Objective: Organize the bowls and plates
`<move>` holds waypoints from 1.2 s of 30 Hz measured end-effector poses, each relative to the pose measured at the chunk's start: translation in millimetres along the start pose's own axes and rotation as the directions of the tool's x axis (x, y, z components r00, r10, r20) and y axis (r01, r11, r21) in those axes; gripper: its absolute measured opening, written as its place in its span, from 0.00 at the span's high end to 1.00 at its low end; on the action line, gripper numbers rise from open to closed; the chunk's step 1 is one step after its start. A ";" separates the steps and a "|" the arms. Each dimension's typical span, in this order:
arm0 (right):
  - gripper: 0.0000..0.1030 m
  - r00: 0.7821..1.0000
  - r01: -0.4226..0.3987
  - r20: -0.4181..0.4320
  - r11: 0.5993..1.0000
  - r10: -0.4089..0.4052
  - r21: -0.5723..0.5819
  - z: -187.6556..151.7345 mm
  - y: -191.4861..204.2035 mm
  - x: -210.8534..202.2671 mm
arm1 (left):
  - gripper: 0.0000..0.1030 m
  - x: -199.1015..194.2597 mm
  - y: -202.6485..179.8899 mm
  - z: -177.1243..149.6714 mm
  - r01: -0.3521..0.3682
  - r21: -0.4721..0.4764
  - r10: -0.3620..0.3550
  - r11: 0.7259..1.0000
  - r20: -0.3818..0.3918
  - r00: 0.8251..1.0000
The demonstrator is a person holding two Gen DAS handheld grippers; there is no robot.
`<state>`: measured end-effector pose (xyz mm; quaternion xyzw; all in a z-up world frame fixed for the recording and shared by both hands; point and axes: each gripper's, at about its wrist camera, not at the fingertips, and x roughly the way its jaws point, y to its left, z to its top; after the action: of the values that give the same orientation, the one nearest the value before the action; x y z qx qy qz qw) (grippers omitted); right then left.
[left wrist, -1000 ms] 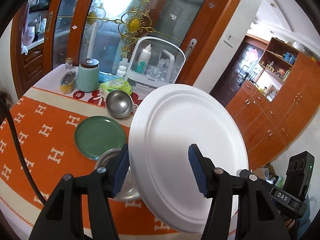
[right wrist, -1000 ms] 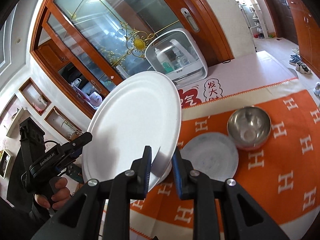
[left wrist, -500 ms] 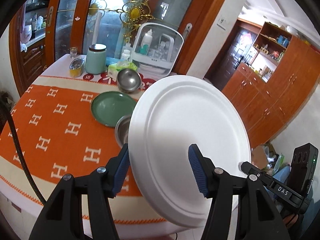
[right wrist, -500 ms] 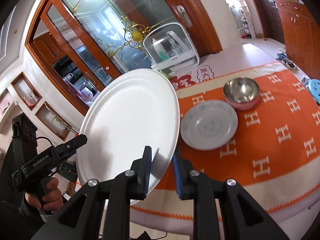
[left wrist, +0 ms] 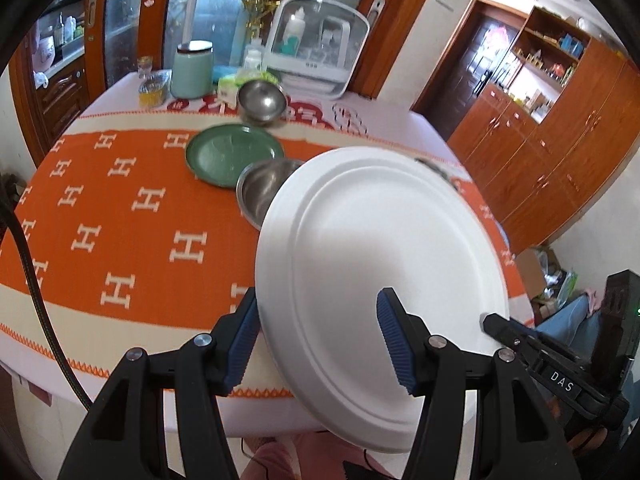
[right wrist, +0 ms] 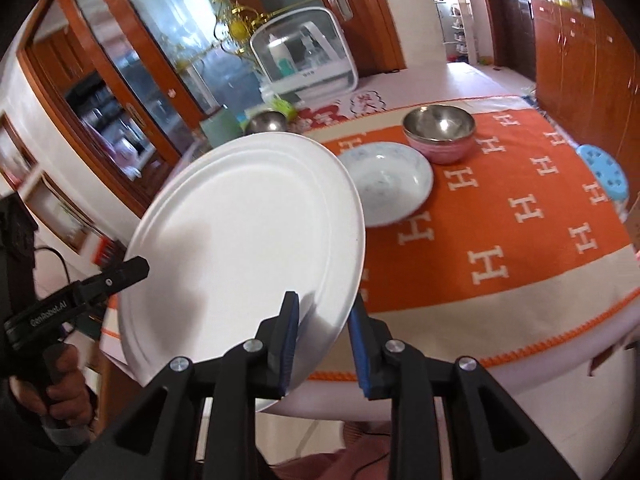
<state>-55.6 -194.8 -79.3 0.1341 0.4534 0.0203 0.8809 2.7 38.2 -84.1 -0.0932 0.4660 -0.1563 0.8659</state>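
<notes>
Left wrist view: the left gripper (left wrist: 316,340) has its fingers spread, one on each side of the near rim of the large white plate (left wrist: 384,276); neither pad visibly presses on it. The plate hangs tilted in the air over the near edge of the tabletop (left wrist: 120,216). Beyond it, a steel bowl (left wrist: 260,192) is partly hidden behind the rim, then comes a green plate (left wrist: 234,154), then a second steel bowl (left wrist: 262,100) near the far clutter.

In the right wrist view, the right gripper (right wrist: 322,340) straddles the plate's edge; its fingers are opening, with the rim between them, the left pad against the plate's face and a gap showing at the right pad. Farther out sit a patterned white plate (right wrist: 388,182) and a steel bowl nested in a pink bowl (right wrist: 440,130).
</notes>
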 end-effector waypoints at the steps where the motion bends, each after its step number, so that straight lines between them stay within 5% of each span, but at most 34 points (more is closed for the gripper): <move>1: 0.75 1.000 0.013 -0.011 1.000 -0.013 0.000 -3.1 -0.7 2.4 | 0.45 3.0 0.5 -1.6 -0.002 -0.001 0.002 1.000 -0.008 1.000; 17: 0.71 0.978 0.117 -0.173 0.993 -0.119 -0.022 -31.5 -13.5 54.8 | 0.45 73.4 8.5 -39.8 -0.087 0.019 0.089 0.996 -0.181 0.979; 30: 0.67 0.969 0.147 -0.196 0.989 -0.147 -0.015 -32.2 -22.6 83.8 | 0.43 113.0 13.2 -46.8 -0.121 0.048 0.129 0.991 -0.250 0.960; 36: 0.45 0.968 0.126 -0.220 0.992 -0.120 0.010 -33.6 -23.9 88.9 | 0.42 119.8 9.6 -46.9 -0.143 0.087 0.162 0.986 -0.276 0.947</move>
<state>-32.4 -196.5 -174.4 0.1132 0.5552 -0.0253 0.8236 27.2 3.7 -206.0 -0.0054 0.5853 -0.1159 0.8025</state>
